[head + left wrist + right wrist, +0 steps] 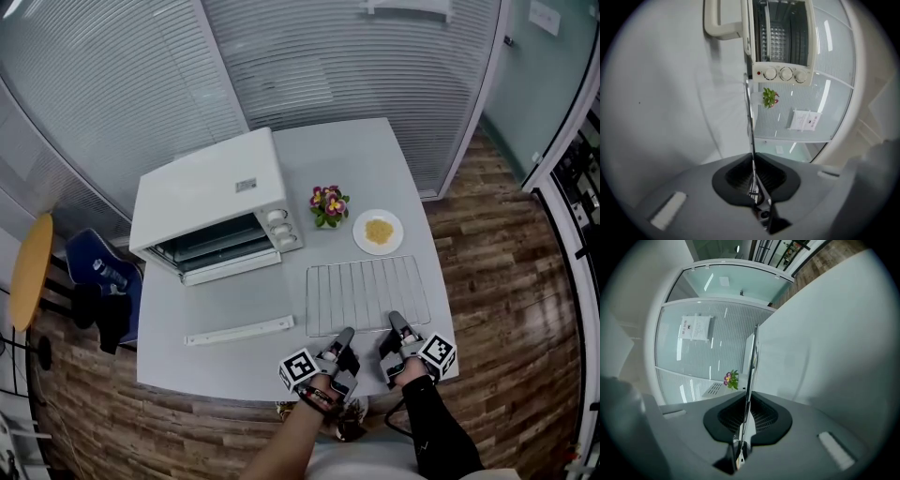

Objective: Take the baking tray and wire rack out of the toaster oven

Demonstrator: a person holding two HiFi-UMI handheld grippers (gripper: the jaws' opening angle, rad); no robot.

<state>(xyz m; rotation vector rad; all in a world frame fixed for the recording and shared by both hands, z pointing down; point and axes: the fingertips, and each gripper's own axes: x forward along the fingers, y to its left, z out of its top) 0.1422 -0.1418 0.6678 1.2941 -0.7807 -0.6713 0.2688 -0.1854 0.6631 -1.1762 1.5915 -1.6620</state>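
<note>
Out of the white toaster oven (211, 202), silver wire rack (367, 292) lies flat on grey table (234, 305). R gripper (397, 324) clamps near rim tight, steadying it. L gripper (345, 336) jaws a crack apart round same rim, loose, prob. re-gripping. Baking tray: can't spot.

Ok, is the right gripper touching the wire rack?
Touching. The right gripper view shows the right gripper with its jaws closed on the near edge of the wire rack.

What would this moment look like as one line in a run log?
wire rack: flat on table, outside open toaster oven | left gripper: jaws slightly apart around rack edge | right gripper: jaws shut on rack edge
</note>
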